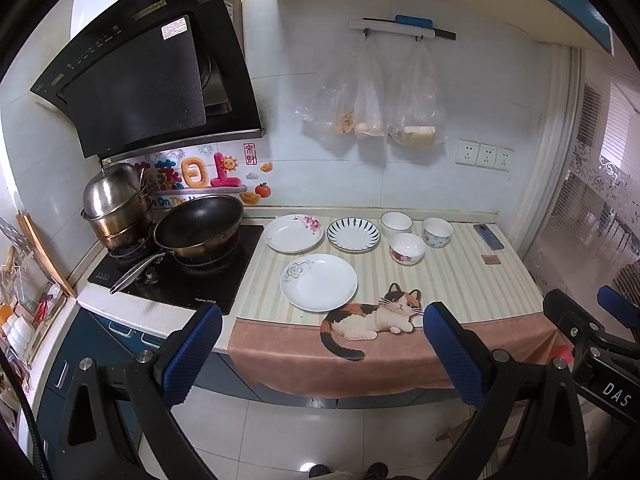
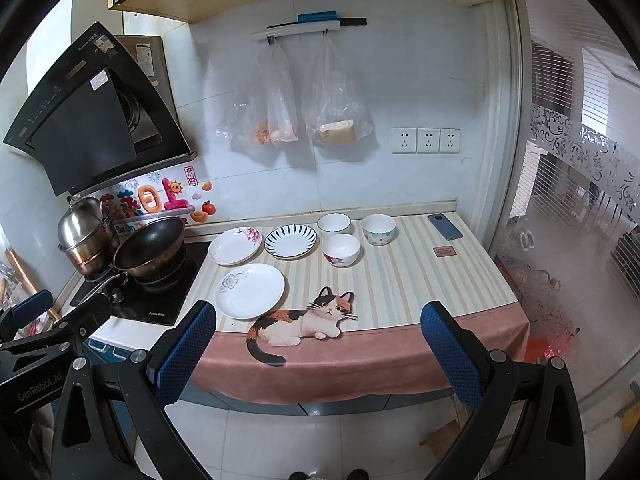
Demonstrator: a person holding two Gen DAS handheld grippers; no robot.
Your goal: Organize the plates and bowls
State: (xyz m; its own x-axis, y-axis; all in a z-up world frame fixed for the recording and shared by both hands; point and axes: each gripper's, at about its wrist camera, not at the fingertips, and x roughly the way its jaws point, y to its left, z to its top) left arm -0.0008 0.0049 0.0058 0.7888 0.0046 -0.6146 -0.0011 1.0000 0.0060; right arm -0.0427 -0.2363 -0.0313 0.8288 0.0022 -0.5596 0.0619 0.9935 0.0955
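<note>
Soft daylight from the right-hand window; sharp centre, strong fisheye bending, dark vignetted corners.

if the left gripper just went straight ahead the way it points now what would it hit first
Probably the plain white plate at the counter's front, just behind the cat picture on the cloth. The left gripper is open and short of the counter; depth is uncertain through the fisheye.

Three plates and three bowls sit upright and empty on the striped tabletop, none stacked. Nearest the front edge lies a white plate with a grey flower. Behind it, side by side, are a pink-blossom plate and a dark-rayed plate. Further right cluster a plain white bowl, a red-flowered bowl and a pale patterned bowl.
</note>
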